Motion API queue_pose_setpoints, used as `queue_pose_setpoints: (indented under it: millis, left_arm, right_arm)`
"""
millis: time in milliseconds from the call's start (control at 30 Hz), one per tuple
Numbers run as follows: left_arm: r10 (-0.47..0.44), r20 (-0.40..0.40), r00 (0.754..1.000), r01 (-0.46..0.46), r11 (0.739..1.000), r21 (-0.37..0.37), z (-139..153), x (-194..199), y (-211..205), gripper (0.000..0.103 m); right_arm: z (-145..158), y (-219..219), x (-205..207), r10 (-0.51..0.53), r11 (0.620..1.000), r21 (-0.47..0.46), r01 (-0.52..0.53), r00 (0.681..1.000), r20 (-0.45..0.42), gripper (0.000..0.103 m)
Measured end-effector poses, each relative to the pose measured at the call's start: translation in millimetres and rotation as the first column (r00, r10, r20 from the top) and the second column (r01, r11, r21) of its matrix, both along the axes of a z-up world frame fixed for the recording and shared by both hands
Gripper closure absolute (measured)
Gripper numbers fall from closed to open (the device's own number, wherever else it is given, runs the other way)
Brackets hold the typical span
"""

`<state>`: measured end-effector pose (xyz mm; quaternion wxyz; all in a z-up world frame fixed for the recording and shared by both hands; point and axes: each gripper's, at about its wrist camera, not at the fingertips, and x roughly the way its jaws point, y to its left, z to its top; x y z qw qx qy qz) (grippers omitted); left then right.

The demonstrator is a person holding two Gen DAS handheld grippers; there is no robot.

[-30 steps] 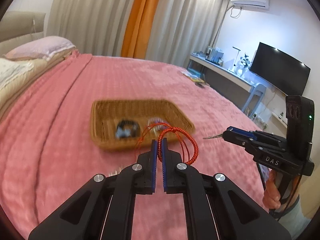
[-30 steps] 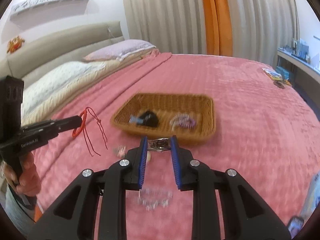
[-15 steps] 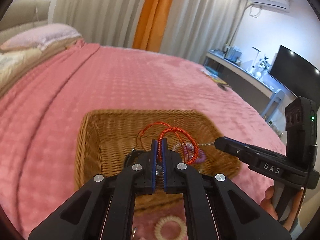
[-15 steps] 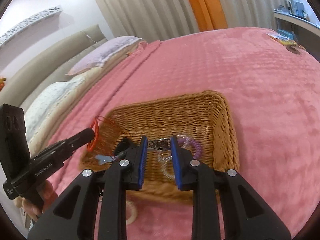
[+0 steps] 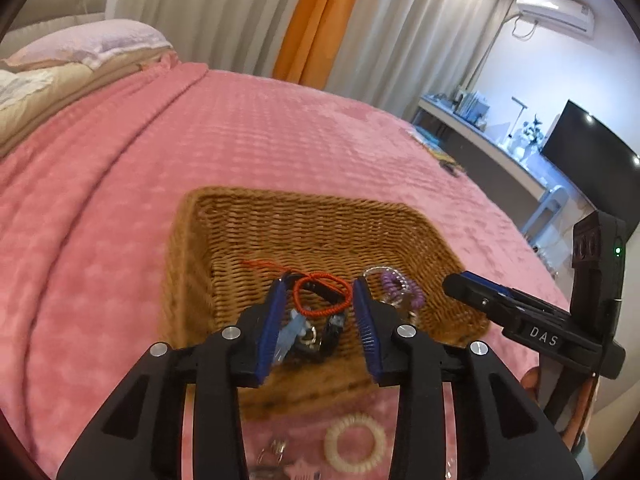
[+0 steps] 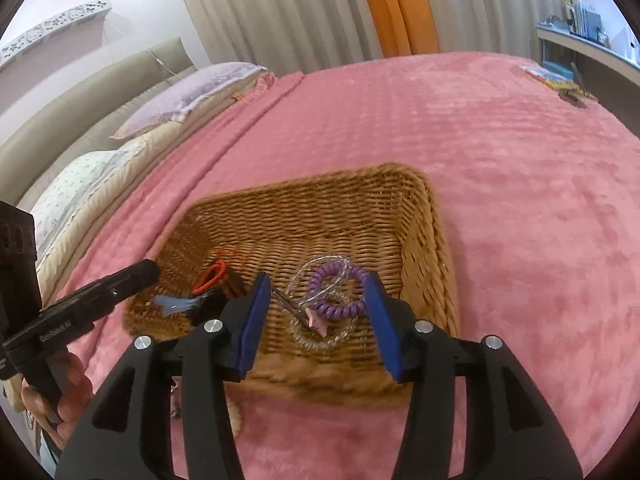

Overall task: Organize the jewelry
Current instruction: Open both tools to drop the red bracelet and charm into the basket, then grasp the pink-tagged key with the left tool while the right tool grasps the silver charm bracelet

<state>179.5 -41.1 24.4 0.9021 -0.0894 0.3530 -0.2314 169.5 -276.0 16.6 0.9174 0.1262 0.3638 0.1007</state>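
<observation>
Opening left gripper (image 5: 320,292) | red cord bracelet (image 5: 322,296) lying crosswise in basket (image 5: 188,248)

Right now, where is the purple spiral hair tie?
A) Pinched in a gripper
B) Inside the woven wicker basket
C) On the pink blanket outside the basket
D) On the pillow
B: the purple spiral hair tie lies on the floor of the woven wicker basket, touching no gripper's pads.

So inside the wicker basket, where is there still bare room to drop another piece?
The far half of the rectangular woven wicker basket, along its back wall, is bare. The near half is crowded: red braided cord bracelet and dark pieces on the left, purple coiled hair tie with clear rings on the right. Both grippers' jaws are opening over these.
</observation>
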Motion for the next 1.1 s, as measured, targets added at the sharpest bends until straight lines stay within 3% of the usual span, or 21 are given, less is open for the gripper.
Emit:
queue_pose_setpoints:
  millis: [333, 600, 867, 1000, 1100]
  left_arm:
    - [0.021, 0.032, 0.999, -0.019, 0.998, -0.057, 17.3, -78.0, 62.4, 0.068]
    - [0.03, -0.031, 0.999, -0.032, 0.998, -0.047, -9.1, -115.3, 72.2, 0.068]
    - [0.034, -0.233, 0.972, -0.055, 0.995, -0.083, -56.8, -98.3, 48.1, 0.068]
    - [0.087, -0.317, 0.944, -0.137, 0.981, -0.139, -68.7, -78.2, 40.3, 0.064]
    - [0.164, -0.332, 0.929, -0.204, 0.975, -0.089, -74.4, -66.5, 29.3, 0.059]
  right_arm:
    - [24.6, 21.8, -81.7, 0.052, 0.995, -0.092, -0.048, 0.998, 0.046, 0.057]
    - [-8.6, 31.2, -137.6, 0.06, 0.985, -0.163, -0.064, 0.998, -0.027, 0.057]
    - [-51.0, 32.8, -150.7, 0.066, 0.985, -0.154, -0.079, 0.994, -0.091, 0.057]
    - [-55.1, 28.9, -151.5, 0.068, 0.989, -0.126, -0.079, 0.994, -0.084, 0.057]
    - [-59.5, 21.9, -149.9, 0.071, 0.993, -0.085, -0.079, 0.993, -0.092, 0.057]
